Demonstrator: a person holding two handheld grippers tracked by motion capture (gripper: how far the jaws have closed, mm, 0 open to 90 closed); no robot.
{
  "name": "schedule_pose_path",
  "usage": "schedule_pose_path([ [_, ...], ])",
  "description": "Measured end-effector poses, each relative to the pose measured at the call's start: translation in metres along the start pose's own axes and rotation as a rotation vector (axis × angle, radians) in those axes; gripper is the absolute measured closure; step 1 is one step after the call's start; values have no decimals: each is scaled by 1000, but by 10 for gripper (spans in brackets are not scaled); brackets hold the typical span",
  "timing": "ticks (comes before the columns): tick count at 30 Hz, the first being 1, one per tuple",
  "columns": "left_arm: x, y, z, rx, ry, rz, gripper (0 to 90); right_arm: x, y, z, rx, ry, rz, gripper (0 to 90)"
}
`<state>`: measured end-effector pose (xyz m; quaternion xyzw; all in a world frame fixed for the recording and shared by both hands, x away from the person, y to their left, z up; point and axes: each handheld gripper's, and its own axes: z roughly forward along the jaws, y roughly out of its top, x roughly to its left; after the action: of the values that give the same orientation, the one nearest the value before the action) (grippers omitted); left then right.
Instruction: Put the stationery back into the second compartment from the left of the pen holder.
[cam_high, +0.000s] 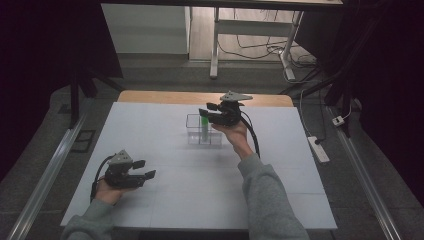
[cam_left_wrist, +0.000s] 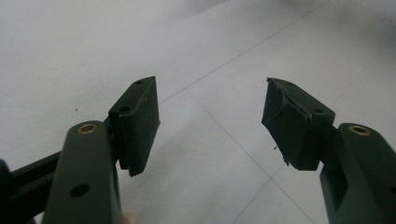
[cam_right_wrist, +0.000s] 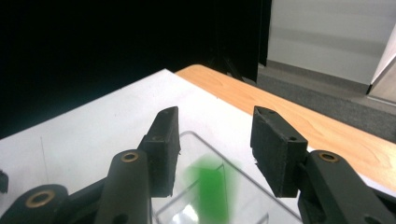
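Note:
A clear plastic box (cam_high: 196, 134) with dividers stands on the white table sheet, right of centre toward the back. A green tube (cam_high: 205, 125) stands upright in it. My right gripper (cam_high: 206, 113) hovers just above the tube's top and points left, held up by the person's right hand. In the right gripper view the jaws (cam_right_wrist: 215, 140) stand apart; the green tube (cam_right_wrist: 212, 191) is blurred below the gap and touches neither pad. The box rim (cam_right_wrist: 238, 164) runs under them. My left gripper (cam_high: 145, 169) rests low at the front left, open (cam_left_wrist: 212, 126) over bare sheet, with nothing in it.
The white sheet (cam_high: 165, 200) covers the table; a strip of bare wood (cam_high: 150, 97) runs along the far edge. A white power strip (cam_high: 318, 149) lies on the floor to the right. Metal rails (cam_high: 47, 175) flank the table, and desk legs (cam_high: 215, 55) stand behind it.

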<state>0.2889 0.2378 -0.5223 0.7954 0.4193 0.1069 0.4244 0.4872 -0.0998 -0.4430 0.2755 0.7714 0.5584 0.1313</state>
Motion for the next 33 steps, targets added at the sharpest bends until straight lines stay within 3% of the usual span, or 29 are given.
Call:
schedule_pose_path([
  [8, 0, 0, 1, 3, 3, 1, 360, 1, -10, -21, 47, 18, 0, 508],
  [19, -1, 0, 1, 6, 8, -1, 359, 9, -28, -57, 110, 15, -46, 497],
  [33, -3, 0, 2, 15, 8, 5, 356, 15, -61, -110, 151, 7, -21, 492],
])
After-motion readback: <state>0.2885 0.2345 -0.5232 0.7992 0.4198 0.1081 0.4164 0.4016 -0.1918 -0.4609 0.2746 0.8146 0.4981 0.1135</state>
